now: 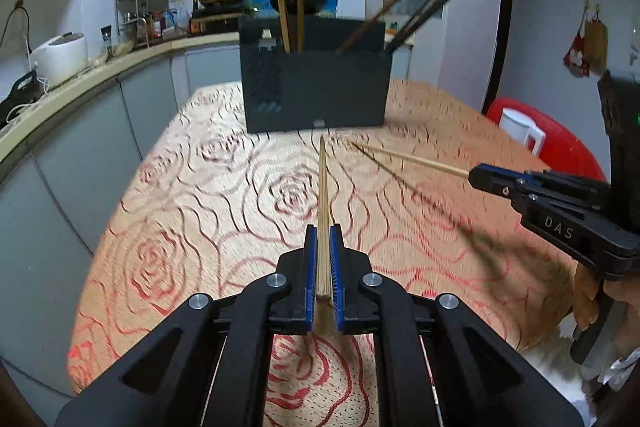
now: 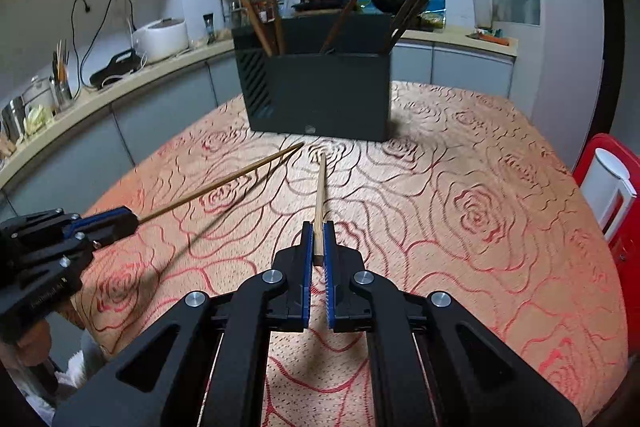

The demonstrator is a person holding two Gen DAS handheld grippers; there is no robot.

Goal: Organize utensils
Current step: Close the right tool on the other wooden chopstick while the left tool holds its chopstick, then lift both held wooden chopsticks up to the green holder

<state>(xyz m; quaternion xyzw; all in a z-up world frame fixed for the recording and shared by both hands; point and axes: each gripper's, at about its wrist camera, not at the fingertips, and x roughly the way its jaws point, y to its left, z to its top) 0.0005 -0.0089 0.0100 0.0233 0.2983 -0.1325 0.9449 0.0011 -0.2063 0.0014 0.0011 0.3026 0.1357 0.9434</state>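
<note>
Each gripper holds one pale bamboo chopstick above the rose-patterned tablecloth. My left gripper [image 1: 324,231] is shut on a chopstick [image 1: 322,187] that points ahead toward the black utensil holder [image 1: 316,87]. In the right wrist view the same left gripper [image 2: 134,219] sits at the left edge with its chopstick [image 2: 224,183] slanting up-right. My right gripper [image 2: 319,229] is shut on the other chopstick [image 2: 319,195], whose tip also aims at the holder [image 2: 320,95]. The left wrist view shows the right gripper [image 1: 472,176] at the right with its chopstick [image 1: 408,157]. Several dark wooden utensils [image 2: 416,3] stand in the holder.
A red chair with a white jug [image 1: 520,127] stands by the table's right edge. A kitchen counter [image 2: 120,83] with a rice cooker [image 2: 162,37] and cables curves along the left and back. A hand [image 1: 592,295] grips the right tool's handle.
</note>
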